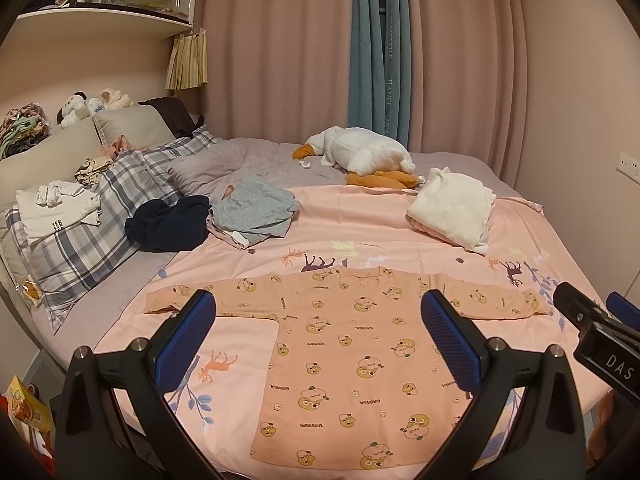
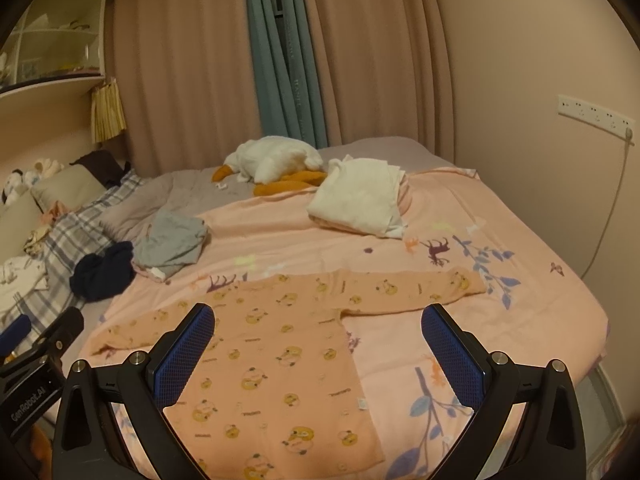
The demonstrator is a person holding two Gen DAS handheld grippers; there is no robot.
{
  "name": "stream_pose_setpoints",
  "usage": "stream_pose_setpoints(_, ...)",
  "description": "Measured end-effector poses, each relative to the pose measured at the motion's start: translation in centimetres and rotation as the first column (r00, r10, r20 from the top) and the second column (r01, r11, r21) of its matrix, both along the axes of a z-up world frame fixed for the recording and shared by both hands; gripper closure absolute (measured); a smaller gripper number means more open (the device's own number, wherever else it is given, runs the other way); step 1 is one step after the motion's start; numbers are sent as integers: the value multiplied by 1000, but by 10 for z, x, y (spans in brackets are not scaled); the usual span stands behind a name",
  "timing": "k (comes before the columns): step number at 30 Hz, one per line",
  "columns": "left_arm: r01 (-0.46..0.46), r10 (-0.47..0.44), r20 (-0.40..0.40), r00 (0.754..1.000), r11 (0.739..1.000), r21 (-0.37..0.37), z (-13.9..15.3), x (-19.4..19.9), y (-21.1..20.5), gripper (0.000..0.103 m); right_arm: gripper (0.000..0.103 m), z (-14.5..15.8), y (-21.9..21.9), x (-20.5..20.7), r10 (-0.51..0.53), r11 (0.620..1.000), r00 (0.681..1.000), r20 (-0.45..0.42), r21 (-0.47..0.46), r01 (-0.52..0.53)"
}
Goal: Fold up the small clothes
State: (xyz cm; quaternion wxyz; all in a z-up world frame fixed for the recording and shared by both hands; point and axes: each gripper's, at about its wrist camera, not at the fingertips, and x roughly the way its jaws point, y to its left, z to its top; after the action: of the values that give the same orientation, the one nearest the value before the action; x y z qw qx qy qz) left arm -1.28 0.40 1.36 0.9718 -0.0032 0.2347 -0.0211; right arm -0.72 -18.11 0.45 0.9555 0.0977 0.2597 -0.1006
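Note:
A small peach long-sleeved top (image 1: 352,364) printed with cartoon ducks lies flat on the pink bedspread (image 1: 360,224), both sleeves spread out sideways. It also shows in the right wrist view (image 2: 280,360). My left gripper (image 1: 318,340) is open and empty, hovering above the top's body. My right gripper (image 2: 318,344) is open and empty, hovering above the top's right side near the armpit. The right gripper also shows at the right edge of the left wrist view (image 1: 592,320).
Further back on the bed lie a dark navy garment (image 1: 168,224), a grey garment (image 1: 256,208), a folded white cloth (image 1: 452,212) and a white plush goose (image 1: 360,152). Plaid pillows (image 1: 80,248) with folded clothes lie at the left. The wall is close on the right.

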Motion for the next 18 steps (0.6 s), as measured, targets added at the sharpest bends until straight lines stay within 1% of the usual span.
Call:
stream_pose_setpoints(14,8,-8,-20,1000,1000,7,-7,14,-3,0,0,-7,1,10,2,1000,1000,-20,8,-2)
stream_pose_setpoints(16,14,-14,-31,999,1000,-7,-10,20,-1,0,0,-7,0,12,6,1000,1000,-20,11,-6)
stream_pose_setpoints(18,38,-40,-52,998,998,-43,-15,32,4,0,0,-10,-4,18,20,1000,999,-26,21,-20)
